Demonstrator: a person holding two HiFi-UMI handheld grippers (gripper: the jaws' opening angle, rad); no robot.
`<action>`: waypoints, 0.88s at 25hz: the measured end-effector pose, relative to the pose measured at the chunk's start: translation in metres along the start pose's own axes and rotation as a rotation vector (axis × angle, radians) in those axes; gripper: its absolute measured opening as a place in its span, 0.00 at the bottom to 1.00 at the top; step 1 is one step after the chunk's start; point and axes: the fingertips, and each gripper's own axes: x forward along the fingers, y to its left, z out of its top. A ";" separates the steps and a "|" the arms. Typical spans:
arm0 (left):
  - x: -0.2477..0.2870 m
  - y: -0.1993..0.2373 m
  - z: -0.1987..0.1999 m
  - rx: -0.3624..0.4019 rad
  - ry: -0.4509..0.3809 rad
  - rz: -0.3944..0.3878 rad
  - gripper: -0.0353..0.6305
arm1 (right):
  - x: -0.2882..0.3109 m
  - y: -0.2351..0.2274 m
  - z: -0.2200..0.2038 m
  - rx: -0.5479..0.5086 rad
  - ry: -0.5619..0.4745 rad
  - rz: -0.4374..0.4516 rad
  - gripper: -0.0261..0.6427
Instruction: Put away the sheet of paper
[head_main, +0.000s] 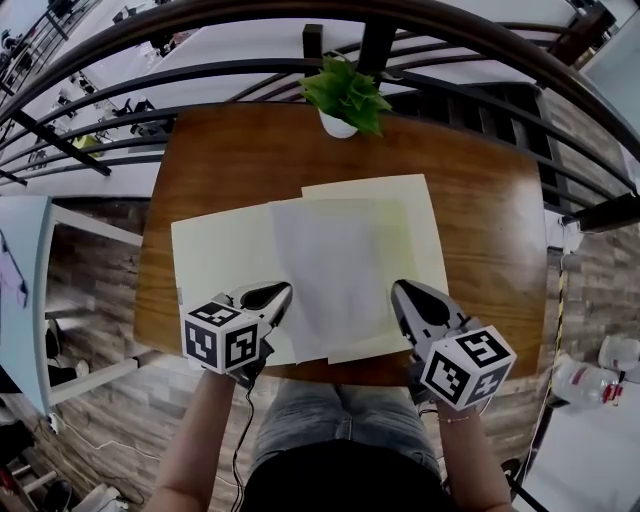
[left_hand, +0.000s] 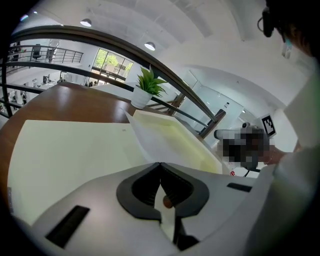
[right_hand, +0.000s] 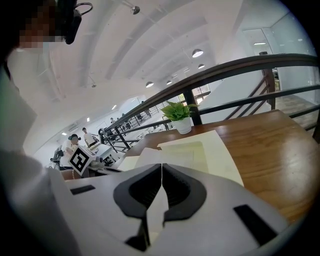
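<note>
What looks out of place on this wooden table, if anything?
Nothing is spilled or damaged. The white sheet of paper lies slightly crooked across the open cream paper folder, its near edge pinched by the left gripper and right gripper.

Office mezzanine: railing (right_hand: 225, 70), desks (head_main: 110, 100) below

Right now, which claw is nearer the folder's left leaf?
Left. The left claw sits at the near edge of the left leaf, pinching the sheet; the right claw grips across the sheet, by the right leaf.
</note>
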 end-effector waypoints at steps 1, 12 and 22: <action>0.002 -0.002 0.001 0.000 0.001 -0.005 0.08 | -0.001 -0.002 0.000 0.001 0.001 -0.003 0.08; 0.020 -0.019 0.010 0.000 -0.004 -0.036 0.08 | -0.010 -0.017 0.002 0.000 -0.005 -0.028 0.08; 0.040 -0.034 0.016 -0.020 -0.001 -0.059 0.08 | -0.014 -0.023 0.001 0.004 -0.006 -0.031 0.08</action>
